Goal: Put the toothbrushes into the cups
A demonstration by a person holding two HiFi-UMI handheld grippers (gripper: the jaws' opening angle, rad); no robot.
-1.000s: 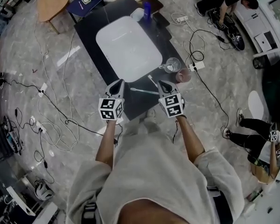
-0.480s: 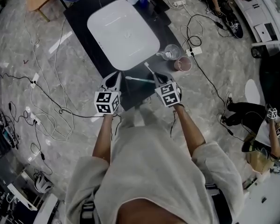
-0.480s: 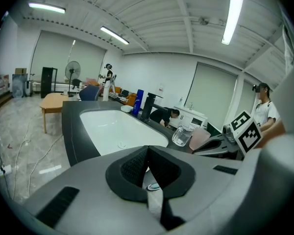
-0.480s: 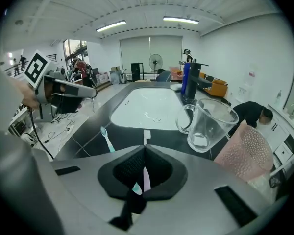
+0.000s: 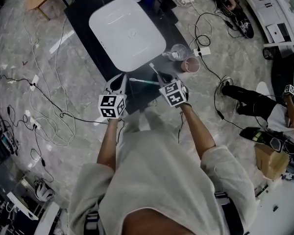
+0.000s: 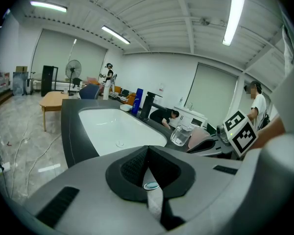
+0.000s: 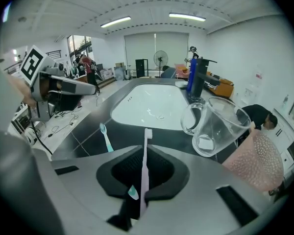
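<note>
A white toothbrush [image 5: 152, 67] lies on the dark counter, head pointing at the basin. My right gripper [image 5: 162, 78] straddles its handle. In the right gripper view the toothbrush [image 7: 146, 141] runs up the narrow gap of that gripper [image 7: 143, 153]. The jaws have just been opening and do not visibly press on it. A teal toothbrush [image 5: 142, 81] lies crosswise between the grippers, its head [image 7: 104, 129] left of the jaws. A clear glass cup [image 5: 179, 53] [image 7: 220, 126] and a pink cup [image 5: 191, 64] [image 7: 257, 163] stand just right. My left gripper [image 5: 119, 81] [image 6: 147, 151] is shut and empty.
A white sink basin [image 5: 127, 31] fills the middle of the dark counter [image 5: 78, 13]. A blue bottle [image 7: 190, 80] and a black tap [image 7: 201, 77] stand at its far end. Cables trail over the floor [image 5: 49, 106] and people sit on it at the right [image 5: 245, 102].
Both grippers have sunk toward the counter. The right one now stands over the white toothbrush's handle. Both toothbrushes lie where they were.
</note>
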